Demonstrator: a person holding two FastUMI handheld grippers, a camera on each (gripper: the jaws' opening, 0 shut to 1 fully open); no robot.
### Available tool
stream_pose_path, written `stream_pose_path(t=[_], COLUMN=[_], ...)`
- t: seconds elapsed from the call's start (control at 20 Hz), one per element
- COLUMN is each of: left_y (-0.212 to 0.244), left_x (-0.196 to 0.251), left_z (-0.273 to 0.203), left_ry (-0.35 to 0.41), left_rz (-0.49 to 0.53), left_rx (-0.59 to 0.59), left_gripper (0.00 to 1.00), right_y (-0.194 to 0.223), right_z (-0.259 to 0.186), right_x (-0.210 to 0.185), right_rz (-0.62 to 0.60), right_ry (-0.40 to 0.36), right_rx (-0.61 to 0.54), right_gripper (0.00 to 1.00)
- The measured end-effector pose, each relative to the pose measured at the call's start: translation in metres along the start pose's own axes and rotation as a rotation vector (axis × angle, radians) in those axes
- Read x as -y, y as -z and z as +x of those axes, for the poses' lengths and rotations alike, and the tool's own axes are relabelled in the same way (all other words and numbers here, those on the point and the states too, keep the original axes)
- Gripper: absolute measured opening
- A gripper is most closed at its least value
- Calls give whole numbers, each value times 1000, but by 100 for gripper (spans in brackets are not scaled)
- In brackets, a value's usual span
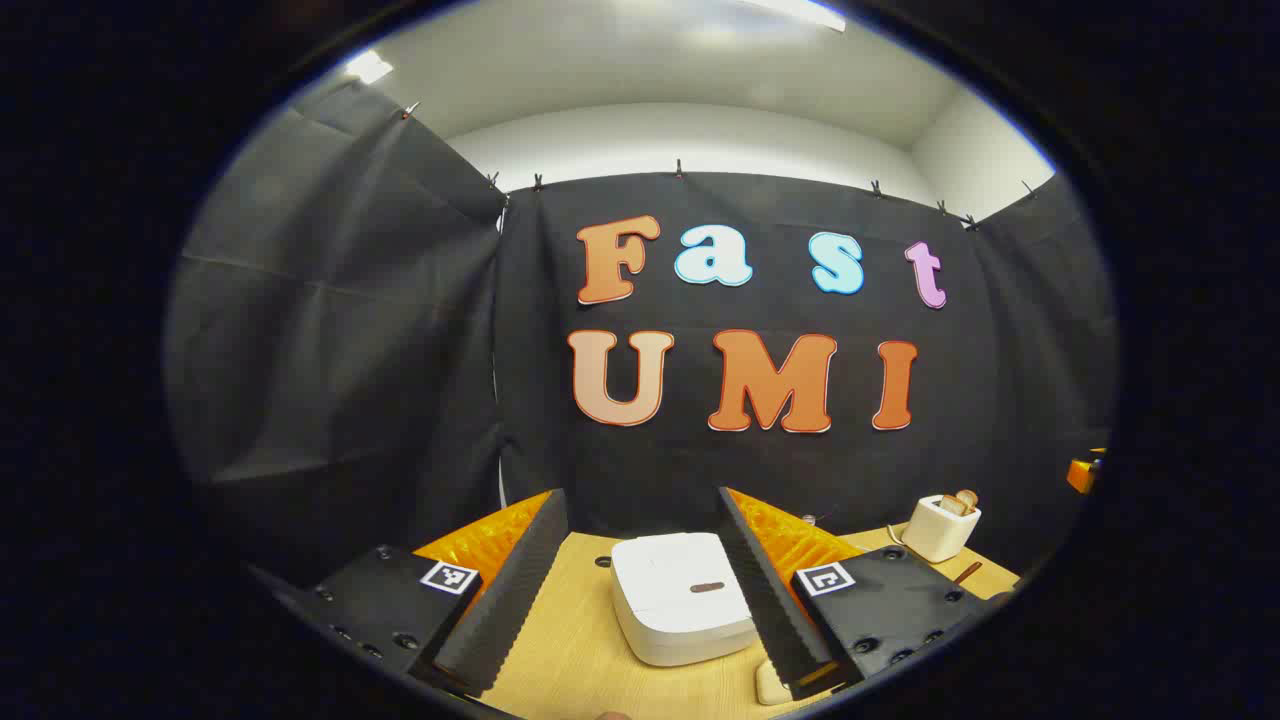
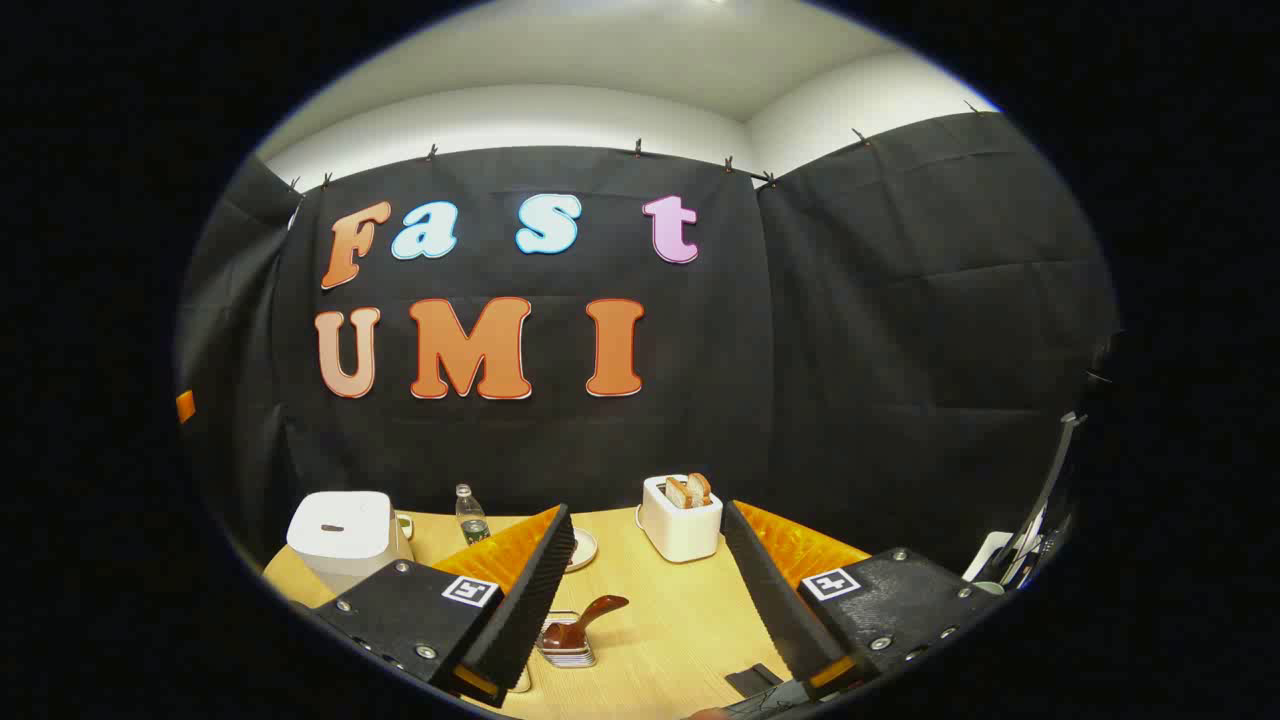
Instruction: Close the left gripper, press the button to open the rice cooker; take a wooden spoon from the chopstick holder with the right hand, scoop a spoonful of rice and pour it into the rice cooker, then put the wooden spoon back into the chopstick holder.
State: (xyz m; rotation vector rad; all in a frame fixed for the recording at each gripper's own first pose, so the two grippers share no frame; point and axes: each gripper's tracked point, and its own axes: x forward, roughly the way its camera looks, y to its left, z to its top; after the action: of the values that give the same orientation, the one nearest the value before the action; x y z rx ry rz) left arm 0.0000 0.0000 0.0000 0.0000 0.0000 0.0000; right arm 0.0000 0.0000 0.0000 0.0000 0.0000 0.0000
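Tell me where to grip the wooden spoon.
Grip the spoon by its handle, the free end angling up to the right out of the holder. Bring the open right hand-held gripper in from above; the bowl sits low in the holder.

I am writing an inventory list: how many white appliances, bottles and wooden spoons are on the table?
White appliances: 2 (rice cooker, toaster)
bottle: 1
wooden spoon: 1
Total: 4
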Motion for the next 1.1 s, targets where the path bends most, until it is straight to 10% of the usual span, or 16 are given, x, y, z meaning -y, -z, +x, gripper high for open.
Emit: stream_pose_path(t=[1.1], left_y=[-11], left_x=[0], left_z=[4], left_ry=[-6], left_rz=[14], left_rx=[17], left_gripper=[99], right_y=[-5], right_z=[8], right_x=[-9], right_rz=[-29], right_ry=[-8], right_rx=[20], right_gripper=[95])
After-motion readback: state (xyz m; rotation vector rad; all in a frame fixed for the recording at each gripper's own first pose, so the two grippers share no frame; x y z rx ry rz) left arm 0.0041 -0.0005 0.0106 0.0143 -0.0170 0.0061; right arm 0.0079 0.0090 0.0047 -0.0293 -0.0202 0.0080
